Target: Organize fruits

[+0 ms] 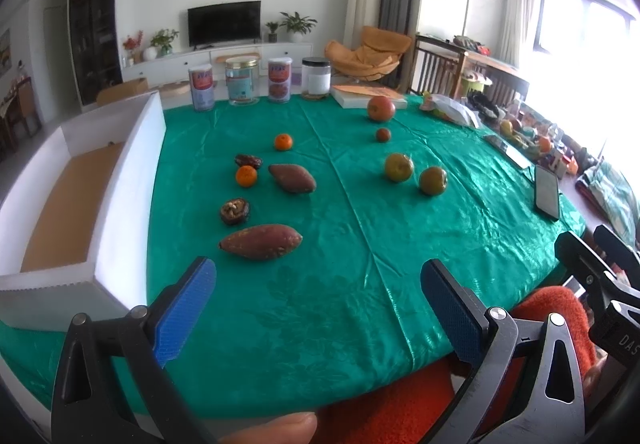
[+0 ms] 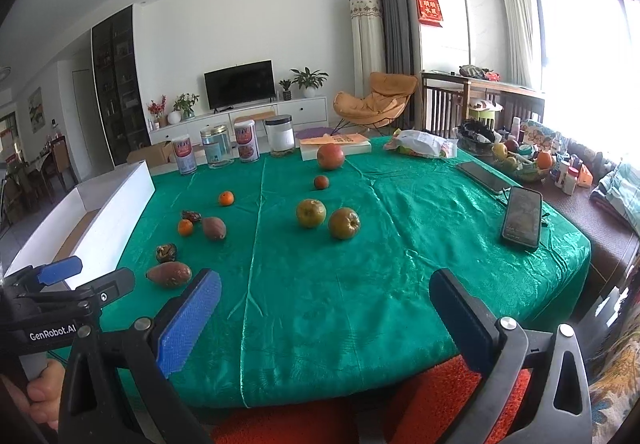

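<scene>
Green shiny cloth (image 1: 360, 244) covers the worktop, and the fruit lies scattered across it. Toward the left edge, beside the white box (image 1: 132, 179), sit two sweet potatoes (image 1: 260, 242), two small oranges (image 1: 246, 176), a dark date (image 1: 248, 161) and a cracked walnut (image 1: 235, 210). Nearer the middle, two yellow-green apples (image 1: 399, 167) rest close together; a red apple (image 1: 381, 108) stands by the far edge with a small reddish fruit (image 1: 383, 134) just before it. The left tongs (image 1: 318, 304) and right tongs (image 2: 326, 316) both hang spread wide over the near edge, holding nothing.
</scene>
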`<control>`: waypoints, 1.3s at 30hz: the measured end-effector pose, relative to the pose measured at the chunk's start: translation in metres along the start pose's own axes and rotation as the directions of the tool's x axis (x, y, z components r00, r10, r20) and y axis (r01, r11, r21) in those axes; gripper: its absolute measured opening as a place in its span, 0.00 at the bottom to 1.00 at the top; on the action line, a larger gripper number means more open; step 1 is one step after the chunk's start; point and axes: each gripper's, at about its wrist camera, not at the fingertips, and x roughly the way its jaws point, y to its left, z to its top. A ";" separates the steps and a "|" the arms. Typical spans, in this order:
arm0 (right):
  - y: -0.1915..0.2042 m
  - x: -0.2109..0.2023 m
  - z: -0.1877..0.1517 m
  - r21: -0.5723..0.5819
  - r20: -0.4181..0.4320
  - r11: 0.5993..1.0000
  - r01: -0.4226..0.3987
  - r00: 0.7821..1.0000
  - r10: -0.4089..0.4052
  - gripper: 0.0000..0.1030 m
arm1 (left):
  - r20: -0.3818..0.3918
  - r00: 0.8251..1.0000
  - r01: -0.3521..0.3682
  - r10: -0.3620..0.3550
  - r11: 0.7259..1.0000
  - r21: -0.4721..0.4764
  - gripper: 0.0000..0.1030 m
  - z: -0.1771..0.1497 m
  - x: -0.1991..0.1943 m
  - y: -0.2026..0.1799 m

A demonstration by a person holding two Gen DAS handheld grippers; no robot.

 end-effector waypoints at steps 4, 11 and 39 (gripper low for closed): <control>-0.002 0.005 -0.001 0.006 -0.031 1.000 0.009 0.999 -0.008 1.00 | 0.002 1.000 -0.002 0.002 1.000 0.004 1.00 0.001 0.000 0.001; -0.001 0.007 -0.004 -0.002 -0.047 1.000 0.007 0.999 -0.007 1.00 | 0.001 1.000 -0.007 0.007 1.000 0.007 1.00 -0.001 -0.001 -0.001; 0.004 0.011 -0.008 -0.023 -0.068 1.000 -0.008 0.998 0.006 1.00 | -0.013 1.000 -0.013 0.013 1.000 0.013 1.00 -0.006 0.001 -0.005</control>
